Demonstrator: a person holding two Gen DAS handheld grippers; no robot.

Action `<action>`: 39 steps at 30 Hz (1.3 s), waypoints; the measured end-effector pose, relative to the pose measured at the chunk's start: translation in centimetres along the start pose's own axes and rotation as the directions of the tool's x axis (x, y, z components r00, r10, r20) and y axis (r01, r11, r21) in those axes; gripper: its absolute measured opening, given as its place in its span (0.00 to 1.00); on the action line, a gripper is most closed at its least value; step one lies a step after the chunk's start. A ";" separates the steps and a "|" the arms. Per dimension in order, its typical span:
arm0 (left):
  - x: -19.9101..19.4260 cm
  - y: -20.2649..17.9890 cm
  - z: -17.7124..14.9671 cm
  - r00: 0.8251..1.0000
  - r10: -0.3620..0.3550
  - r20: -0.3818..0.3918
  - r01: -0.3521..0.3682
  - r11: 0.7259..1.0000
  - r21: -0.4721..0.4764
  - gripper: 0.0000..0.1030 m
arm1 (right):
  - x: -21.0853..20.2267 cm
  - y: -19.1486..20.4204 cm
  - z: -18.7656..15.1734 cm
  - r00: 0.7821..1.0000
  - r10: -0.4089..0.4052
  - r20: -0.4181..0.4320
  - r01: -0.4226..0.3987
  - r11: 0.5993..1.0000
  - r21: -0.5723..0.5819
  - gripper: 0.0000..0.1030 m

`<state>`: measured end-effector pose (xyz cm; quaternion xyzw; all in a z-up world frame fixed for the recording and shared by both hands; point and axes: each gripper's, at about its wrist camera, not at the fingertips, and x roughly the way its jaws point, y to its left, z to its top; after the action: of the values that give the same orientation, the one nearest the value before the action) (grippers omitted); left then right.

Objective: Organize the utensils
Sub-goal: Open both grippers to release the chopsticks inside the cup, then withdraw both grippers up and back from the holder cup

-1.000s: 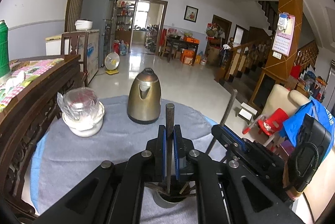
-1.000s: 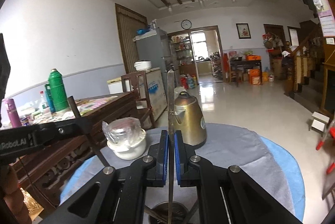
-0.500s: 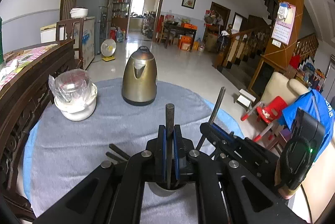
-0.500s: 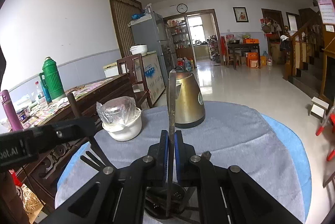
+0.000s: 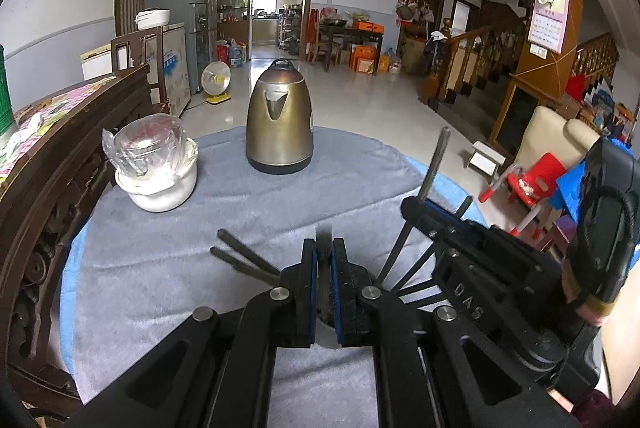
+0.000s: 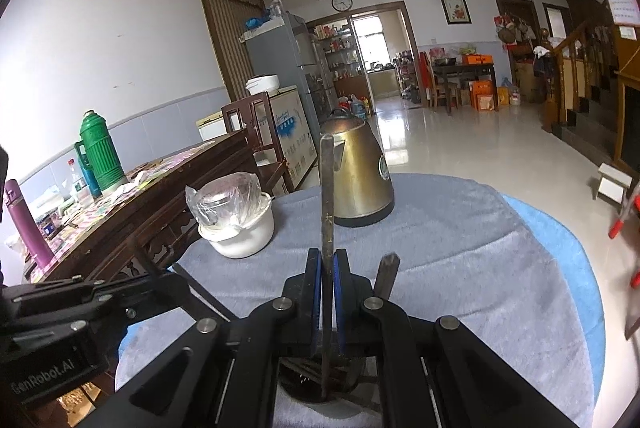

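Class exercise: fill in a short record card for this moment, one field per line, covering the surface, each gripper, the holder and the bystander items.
Surface: round table with grey cloth
Left gripper: jaws closed on a dark utensil handle
Right gripper: jaws closed on an upright flat utensil
Holder: utensil holder below the jaws, several handles inside
Bystanders: brass-coloured kettle; white pot holding a plastic-wrapped item

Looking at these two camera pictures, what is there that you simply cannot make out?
- Utensil holder, right wrist view: mostly hidden behind the right gripper; its shape and contents are unclear.
- Lower end of the utensil in the right jaws: lost in the holder, so its type is unknown.
- Utensil in the left gripper, left wrist view: blurred, only its tip shows.
- White bowl: crinkled plastic wrap hides its contents.
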<state>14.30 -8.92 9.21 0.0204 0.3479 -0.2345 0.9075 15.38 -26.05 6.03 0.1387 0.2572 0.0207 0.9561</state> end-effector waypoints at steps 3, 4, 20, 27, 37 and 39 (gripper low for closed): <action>-0.1 -0.1 -0.5 1.000 0.015 -0.002 -0.015 1.000 0.008 0.07 | -0.4 0.0 -0.2 1.000 0.007 0.001 -0.007 1.000 0.011 0.07; -0.2 -0.2 -0.7 1.000 0.021 -0.003 -0.021 1.000 0.011 0.07 | -0.5 0.0 -0.3 1.000 0.009 0.003 -0.009 1.000 0.015 0.07; -0.8 1.2 -1.7 0.996 0.092 0.005 -0.092 0.996 -0.006 0.51 | -1.3 0.0 -0.3 1.000 0.022 -0.016 -0.021 0.999 0.045 0.09; -0.9 1.9 -2.1 0.995 0.096 -0.002 -0.097 0.995 -0.026 0.59 | -1.6 0.0 -0.3 0.999 0.041 -0.032 -0.039 0.997 0.072 0.24; -0.7 2.4 -2.6 0.993 0.115 -0.020 -0.116 0.992 -0.043 0.61 | -3.1 0.3 -0.4 0.998 0.059 0.033 -0.062 0.995 0.081 0.59; -0.7 2.5 -2.6 0.993 0.117 -0.021 -0.118 0.992 -0.048 0.62 | -3.5 0.1 -0.4 0.997 0.057 0.051 -0.061 0.994 0.092 0.59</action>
<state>13.39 -5.88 7.37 0.0206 0.3600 -0.1721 0.9167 12.18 -26.28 7.41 0.1912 0.2304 0.0335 0.9535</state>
